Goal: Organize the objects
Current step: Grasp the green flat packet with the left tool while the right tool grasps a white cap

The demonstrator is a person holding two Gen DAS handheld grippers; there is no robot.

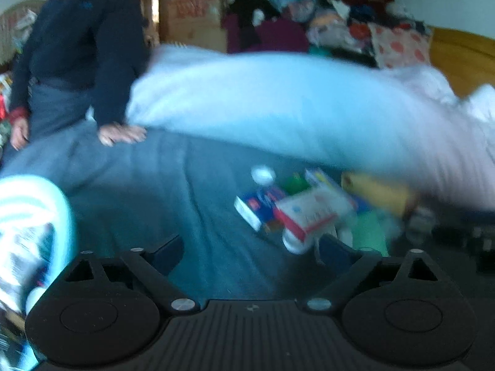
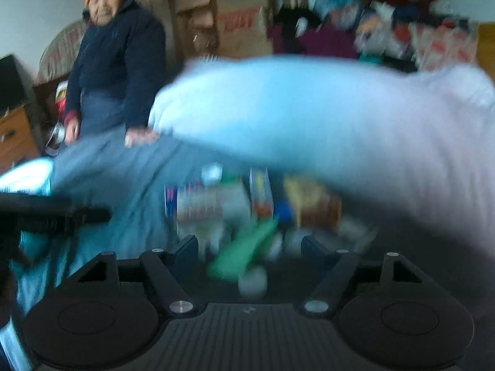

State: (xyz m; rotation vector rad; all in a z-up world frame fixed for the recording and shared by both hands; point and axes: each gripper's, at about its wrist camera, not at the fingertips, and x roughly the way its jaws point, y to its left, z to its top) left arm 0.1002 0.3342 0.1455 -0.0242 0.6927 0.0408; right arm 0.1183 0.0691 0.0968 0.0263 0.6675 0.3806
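A blurred heap of small packages lies on the grey-blue bedcover (image 1: 154, 191). In it are a white box with a red edge (image 1: 309, 213), a blue and white box (image 1: 256, 207), a yellow pack (image 1: 377, 191) and a white-capped bottle (image 1: 294, 242). My left gripper (image 1: 252, 253) is open just short of the heap, with nothing between its fingers. My right gripper (image 2: 250, 253) is open too. A green packet (image 2: 244, 253) and a white cap (image 2: 252, 281) lie in the gap between its fingers; no finger touches them. The same boxes (image 2: 210, 204) sit further ahead.
A large white pillow or duvet (image 1: 278, 108) hangs over the heap. A person in a dark jacket (image 2: 117, 58) stands at the left with a hand (image 1: 122, 134) on the bed. A teal striped packet (image 1: 27, 216) is close at the left. Piled clothes (image 1: 340, 21) and cardboard boxes (image 2: 241, 27) fill the back.
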